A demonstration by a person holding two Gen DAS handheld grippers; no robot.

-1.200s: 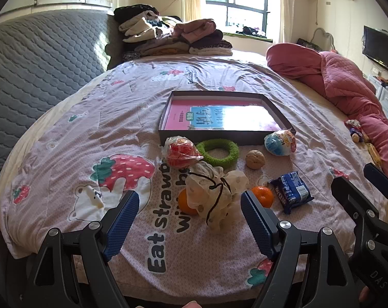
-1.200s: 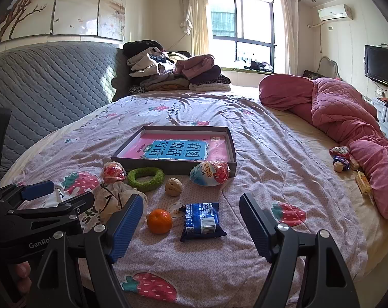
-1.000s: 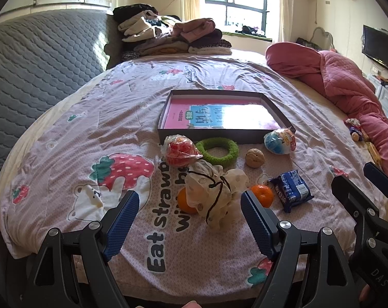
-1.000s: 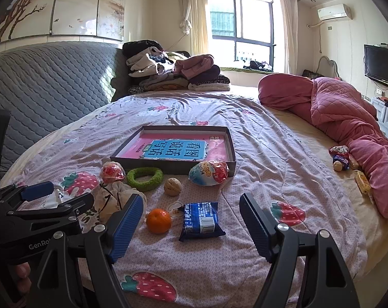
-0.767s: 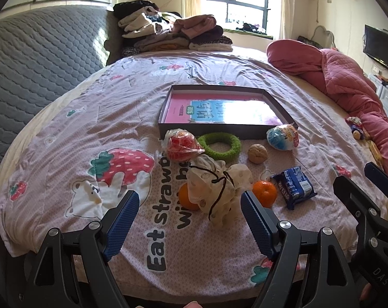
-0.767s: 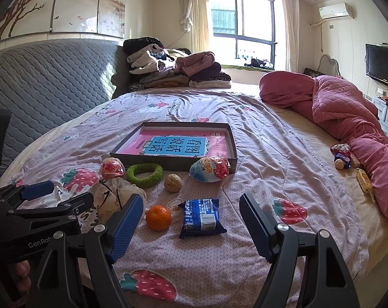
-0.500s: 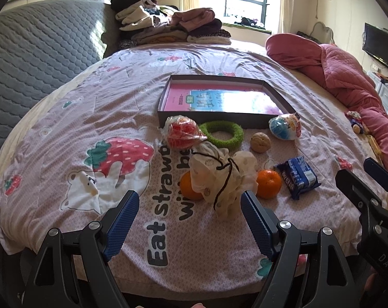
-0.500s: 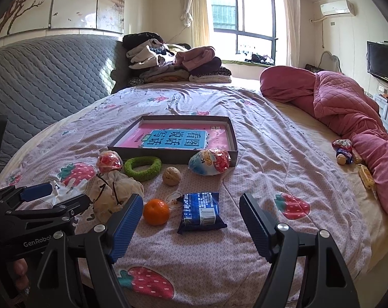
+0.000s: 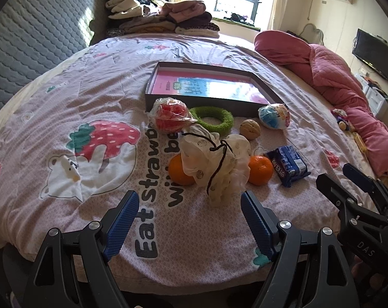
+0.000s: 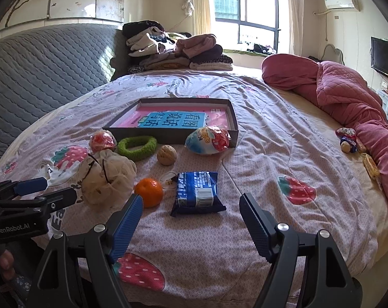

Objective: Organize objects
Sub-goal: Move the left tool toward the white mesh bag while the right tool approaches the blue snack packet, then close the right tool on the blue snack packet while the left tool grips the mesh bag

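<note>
Leaning in closer than a second ago, I see the clutter on the bedspread [image 9: 65, 102] loom larger ahead of both tongs. My left gripper [image 9: 187, 211] hangs with jaws wide apart just short of the cream drawstring pouch [image 9: 214, 159], gripping nothing. My right gripper [image 10: 191, 213] is likewise spread and empty, above the blue snack packet [image 10: 196, 188] and beside an orange [image 10: 149, 191]. Beyond them the dark shallow box [image 9: 209, 102] holds only a pink-and-blue book [image 9: 206, 87]; the green ring [image 9: 211, 119] lies outside, near its front wall.
</note>
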